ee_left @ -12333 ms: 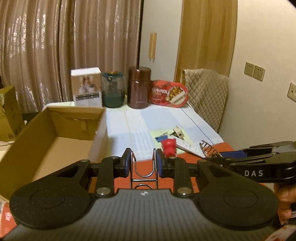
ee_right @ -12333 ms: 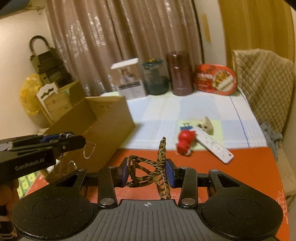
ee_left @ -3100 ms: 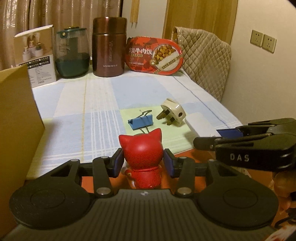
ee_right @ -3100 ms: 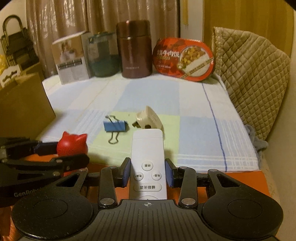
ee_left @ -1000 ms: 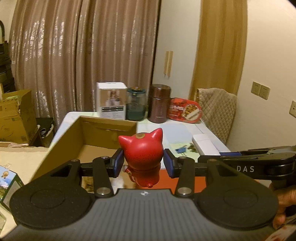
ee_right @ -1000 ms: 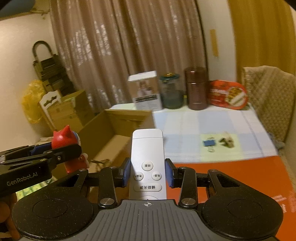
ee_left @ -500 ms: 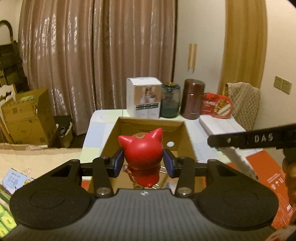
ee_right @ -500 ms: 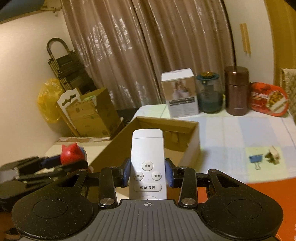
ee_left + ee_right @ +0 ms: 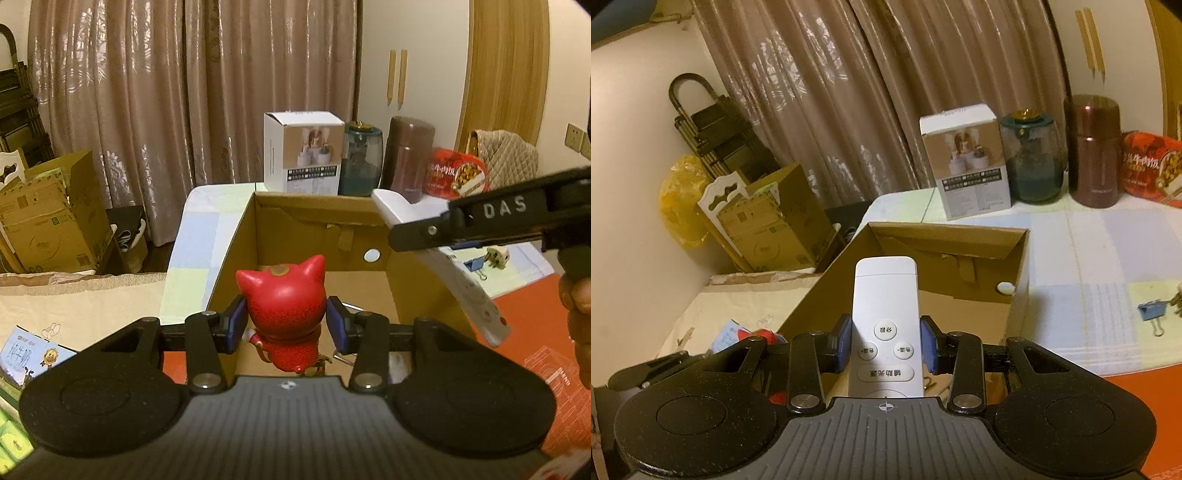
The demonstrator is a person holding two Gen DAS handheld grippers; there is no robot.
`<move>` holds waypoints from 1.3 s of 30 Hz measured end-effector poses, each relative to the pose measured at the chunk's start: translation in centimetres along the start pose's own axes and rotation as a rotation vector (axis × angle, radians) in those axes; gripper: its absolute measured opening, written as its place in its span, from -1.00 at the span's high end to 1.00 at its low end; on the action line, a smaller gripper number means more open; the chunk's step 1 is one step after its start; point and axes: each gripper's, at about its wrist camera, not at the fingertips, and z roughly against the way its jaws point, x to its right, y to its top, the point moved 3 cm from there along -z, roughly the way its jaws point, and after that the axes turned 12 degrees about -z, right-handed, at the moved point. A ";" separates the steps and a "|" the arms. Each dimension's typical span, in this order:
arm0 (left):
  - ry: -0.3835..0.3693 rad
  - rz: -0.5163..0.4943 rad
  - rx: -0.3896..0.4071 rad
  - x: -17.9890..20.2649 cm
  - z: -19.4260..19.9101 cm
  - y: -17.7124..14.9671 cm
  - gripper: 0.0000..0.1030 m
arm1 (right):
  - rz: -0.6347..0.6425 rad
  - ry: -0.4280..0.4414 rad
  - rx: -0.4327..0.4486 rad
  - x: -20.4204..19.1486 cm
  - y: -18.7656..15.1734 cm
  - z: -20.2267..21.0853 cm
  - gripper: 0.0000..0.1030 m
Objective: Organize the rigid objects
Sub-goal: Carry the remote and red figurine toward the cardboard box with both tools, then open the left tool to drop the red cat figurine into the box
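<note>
Brown curtains [image 9: 192,92] hang across the back of the room, with stacked cardboard cartons [image 9: 48,218] on the floor at the left and a wooden door [image 9: 506,70] at the right. A table under a pale checked cloth [image 9: 1108,251] carries an open cardboard box [image 9: 317,214], and behind it stand a white carton [image 9: 301,151], a dark glass jar [image 9: 360,162], a brown flask [image 9: 406,157] and a red food tub [image 9: 456,177]. An orange mat [image 9: 524,321] covers the near right part of the table.

The left gripper [image 9: 286,325] is clamped on a red cat figurine [image 9: 282,310], its blue pads pressing the figurine's sides, jaws only partly apart. The figurine sits upright between them, above the open box, with its ears toward the box's far wall. Something thin and metallic lies on the box floor beneath, too hidden to name.

The right gripper [image 9: 884,343] is closed tight on a white remote control [image 9: 884,314], pads against its long edges beside the buttons. The remote sticks forward past the fingertips, its far end over the box's opening.

On the cloth to the right, a blue binder clip [image 9: 1152,310] and a beige plug [image 9: 496,256] lie near each other, well apart from both grippers.
</note>
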 end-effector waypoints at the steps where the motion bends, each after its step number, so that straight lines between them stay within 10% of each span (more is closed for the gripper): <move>1: 0.001 -0.005 -0.005 -0.1 -0.3 -0.2 0.21 | -0.006 0.005 -0.003 0.1 0.0 -0.4 0.31; 39: 0.024 0.019 0.010 -1.8 -0.9 -0.4 0.13 | -0.013 -0.028 -0.074 0.2 -1.2 -4.9 0.31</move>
